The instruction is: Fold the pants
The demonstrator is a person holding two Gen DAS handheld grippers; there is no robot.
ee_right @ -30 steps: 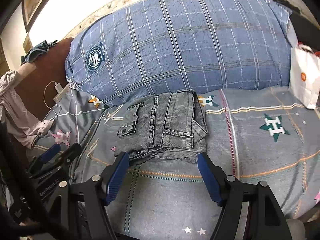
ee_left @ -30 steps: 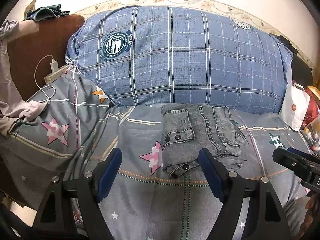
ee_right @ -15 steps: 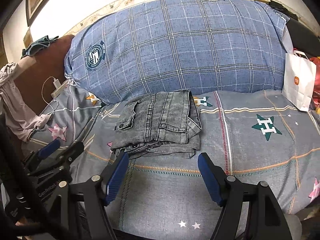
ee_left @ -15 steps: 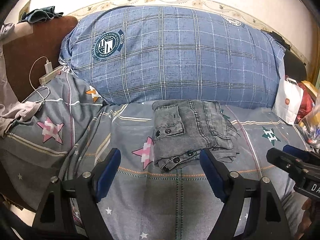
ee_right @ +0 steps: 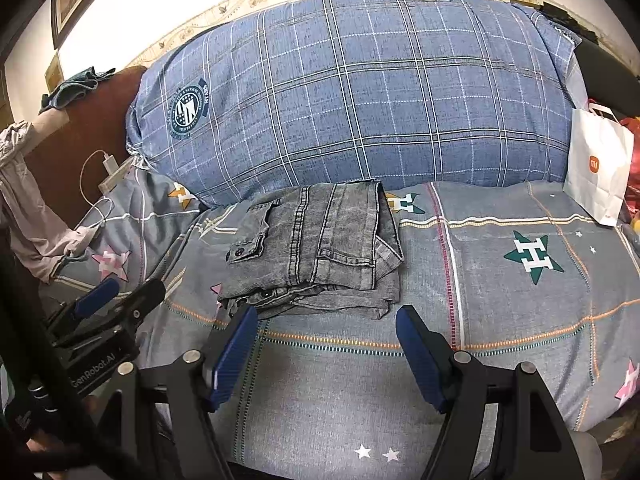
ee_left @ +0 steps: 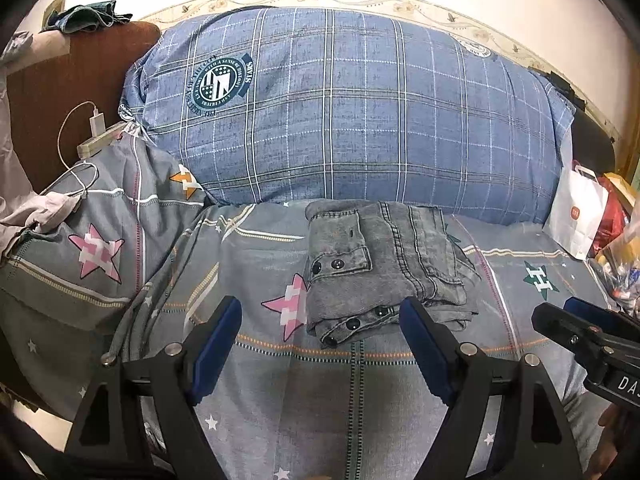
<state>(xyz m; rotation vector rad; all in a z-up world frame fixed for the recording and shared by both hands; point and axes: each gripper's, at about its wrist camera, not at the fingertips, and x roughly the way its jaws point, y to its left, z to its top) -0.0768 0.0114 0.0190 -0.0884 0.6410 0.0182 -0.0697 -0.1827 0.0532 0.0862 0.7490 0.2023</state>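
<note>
The grey denim pants (ee_left: 376, 264) lie folded in a compact stack on the grey star-print bedspread (ee_left: 280, 400), just in front of the big blue plaid pillow. They also show in the right wrist view (ee_right: 320, 248). My left gripper (ee_left: 320, 332) is open and empty, hovering just short of the stack's near edge. My right gripper (ee_right: 324, 340) is open and empty, also just short of the pants. The right gripper shows at the right edge of the left wrist view (ee_left: 584, 336); the left gripper shows at the lower left of the right wrist view (ee_right: 112, 304).
A large blue plaid pillow (ee_left: 352, 112) lies behind the pants. A white paper bag (ee_right: 600, 168) stands at the right. A white charger and cable (ee_left: 92, 136) lie at the left by the brown headboard (ee_left: 60, 92), with pale clothing beside it.
Both grippers have drawn back from the folded pants, which now look smaller and farther away. The pants have not moved. Both stay open.
</note>
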